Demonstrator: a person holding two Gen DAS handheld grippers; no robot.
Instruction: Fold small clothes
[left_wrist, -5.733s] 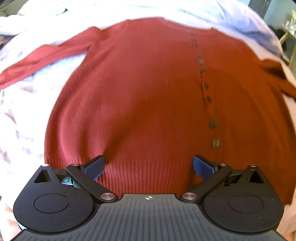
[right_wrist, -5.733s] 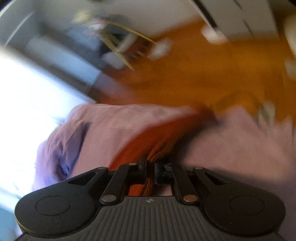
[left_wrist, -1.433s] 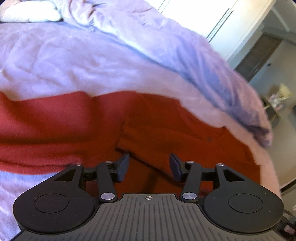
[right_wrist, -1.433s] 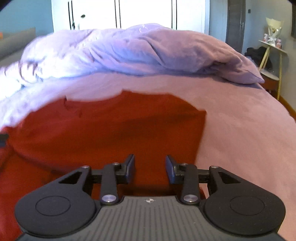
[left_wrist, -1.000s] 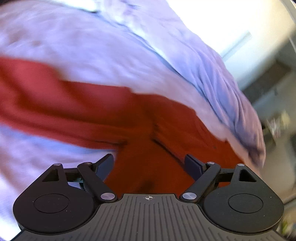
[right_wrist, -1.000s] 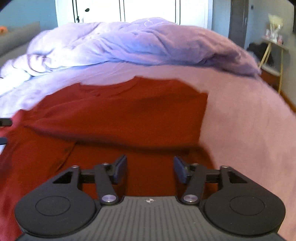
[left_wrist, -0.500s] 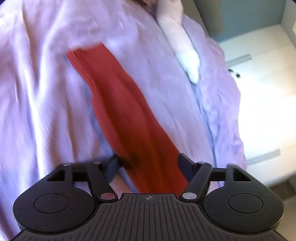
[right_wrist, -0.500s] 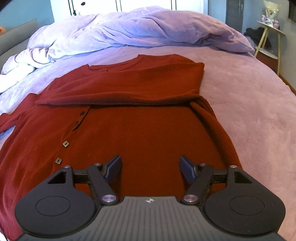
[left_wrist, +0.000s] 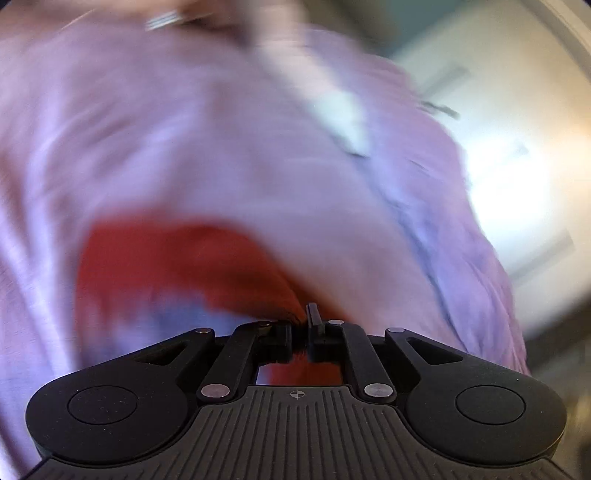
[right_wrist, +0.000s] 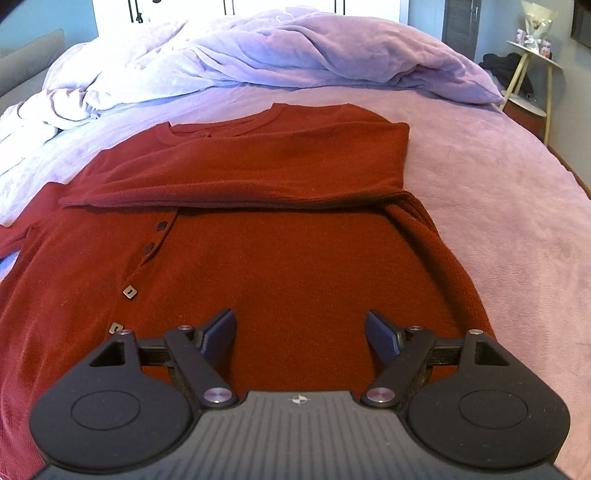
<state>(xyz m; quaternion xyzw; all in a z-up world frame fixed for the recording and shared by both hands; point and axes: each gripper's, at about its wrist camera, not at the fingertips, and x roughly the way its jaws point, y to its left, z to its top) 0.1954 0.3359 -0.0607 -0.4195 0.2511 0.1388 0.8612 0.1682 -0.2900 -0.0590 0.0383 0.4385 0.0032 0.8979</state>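
Observation:
A red knit cardigan (right_wrist: 295, 251) with dark buttons lies flat on the lilac bed cover (right_wrist: 498, 184). One sleeve (right_wrist: 240, 177) is folded across its chest. My right gripper (right_wrist: 301, 323) hovers over the cardigan's lower body. Its jaws are opening, with only the flat knit below them and nothing pinched. In the blurred left wrist view, my left gripper (left_wrist: 300, 325) is shut on the other red sleeve (left_wrist: 177, 262). That sleeve trails away to the left over the cover.
A rumpled lilac duvet (right_wrist: 258, 55) is heaped at the far side of the bed. A small side table (right_wrist: 532, 70) stands at the far right, and white wardrobe doors (right_wrist: 240, 5) stand behind the bed. A white pillow (left_wrist: 340, 114) shows blurred in the left view.
My left gripper swept out along the left sleeve and closed on it. The right gripper's jaws spread wider over the cardigan's body.

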